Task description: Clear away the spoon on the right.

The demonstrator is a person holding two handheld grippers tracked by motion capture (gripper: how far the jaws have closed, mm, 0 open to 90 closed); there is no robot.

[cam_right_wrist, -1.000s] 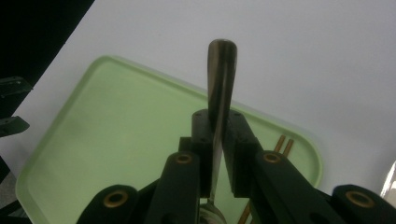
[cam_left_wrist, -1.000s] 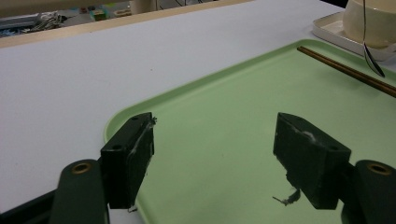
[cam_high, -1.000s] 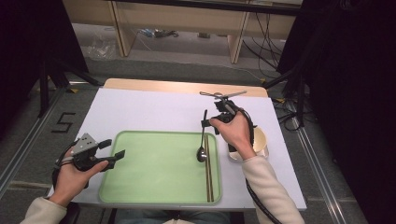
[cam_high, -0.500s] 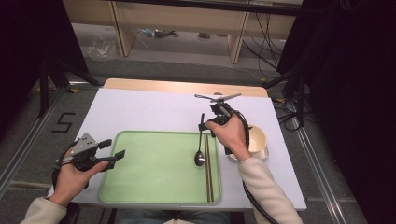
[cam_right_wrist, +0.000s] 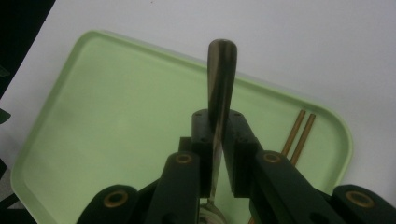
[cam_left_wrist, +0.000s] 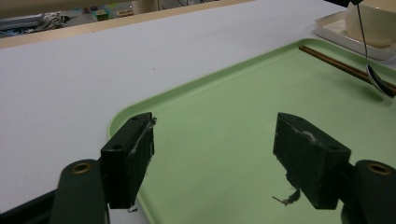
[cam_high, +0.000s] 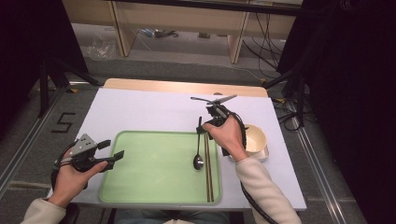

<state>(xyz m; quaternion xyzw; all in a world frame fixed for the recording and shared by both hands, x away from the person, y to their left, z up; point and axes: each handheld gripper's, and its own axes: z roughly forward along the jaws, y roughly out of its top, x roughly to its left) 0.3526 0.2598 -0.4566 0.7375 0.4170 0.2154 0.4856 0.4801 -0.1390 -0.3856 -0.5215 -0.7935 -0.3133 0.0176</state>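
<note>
A metal spoon (cam_high: 198,154) hangs bowl-down over the right part of the green tray (cam_high: 149,172), with my right gripper (cam_high: 201,125) shut on its handle. In the right gripper view the handle (cam_right_wrist: 220,79) sticks up between the closed jaws above the tray (cam_right_wrist: 116,116). The spoon's bowl (cam_left_wrist: 380,84) sits at or just above the tray floor; I cannot tell if it touches. A pair of brown chopsticks (cam_high: 208,170) lies along the tray's right side. My left gripper (cam_high: 112,149) rests at the tray's left edge, open with nothing between its jaws (cam_left_wrist: 215,140).
A cream bowl (cam_high: 254,138) on a small white dish stands right of the tray, close to the right hand. The white tabletop (cam_high: 154,112) stretches beyond the tray. Cables and table legs lie on the floor past the far edge.
The right gripper has drifted slightly left and down with the spoon, bringing the spoon's bowl lower over the tray. The left gripper has stayed put.
</note>
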